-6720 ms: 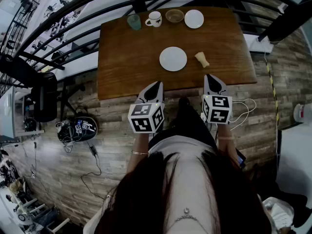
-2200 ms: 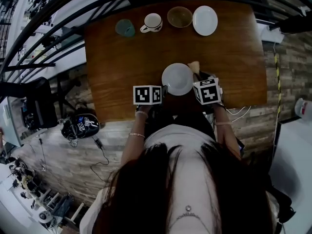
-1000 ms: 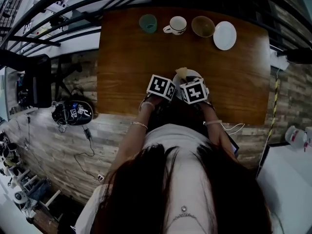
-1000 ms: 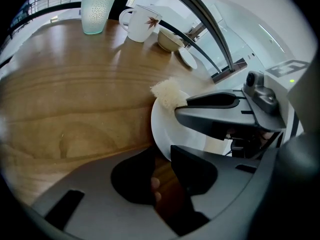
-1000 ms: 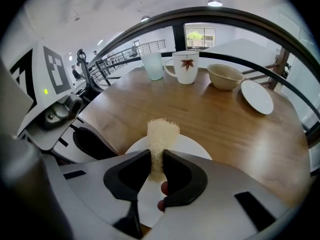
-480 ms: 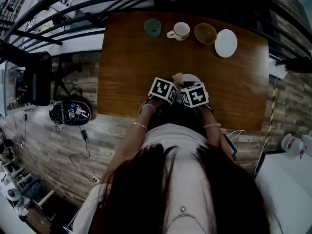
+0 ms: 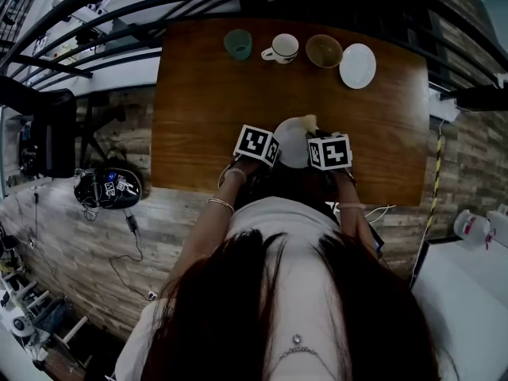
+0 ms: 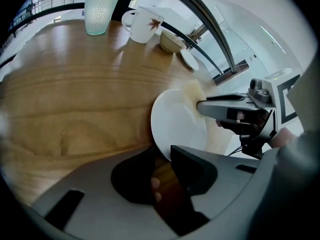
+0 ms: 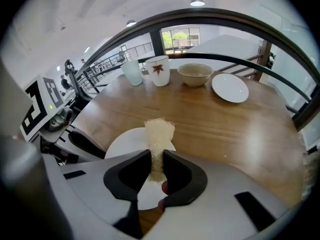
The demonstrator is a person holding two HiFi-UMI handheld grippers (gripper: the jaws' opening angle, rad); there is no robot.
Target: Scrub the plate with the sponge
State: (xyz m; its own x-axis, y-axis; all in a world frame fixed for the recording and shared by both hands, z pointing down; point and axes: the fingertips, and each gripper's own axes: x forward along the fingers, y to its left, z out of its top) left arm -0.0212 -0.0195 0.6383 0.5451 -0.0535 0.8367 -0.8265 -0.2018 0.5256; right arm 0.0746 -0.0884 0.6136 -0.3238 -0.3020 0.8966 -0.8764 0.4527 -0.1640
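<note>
Slippage, I fear: left gripper (image 8: 162, 158) nips the round white plate (image 8: 177, 126) at its rim; right gripper (image 9: 157, 156), clamping the beige mesh sponge (image 9: 159, 133), shoves.

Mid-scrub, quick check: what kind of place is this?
Probably an indoor mezzanine or lab workspace, not a kitchen: a wooden table beside a black railing, and a plank floor with cabled equipment.

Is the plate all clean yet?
Done: the left gripper grips the plate by its rim, and the right gripper pinches the sponge. In hand: the sponge is at the plate's far edge. Left: scrubbing the rest of the face; no suds or wiped marks show.
</note>
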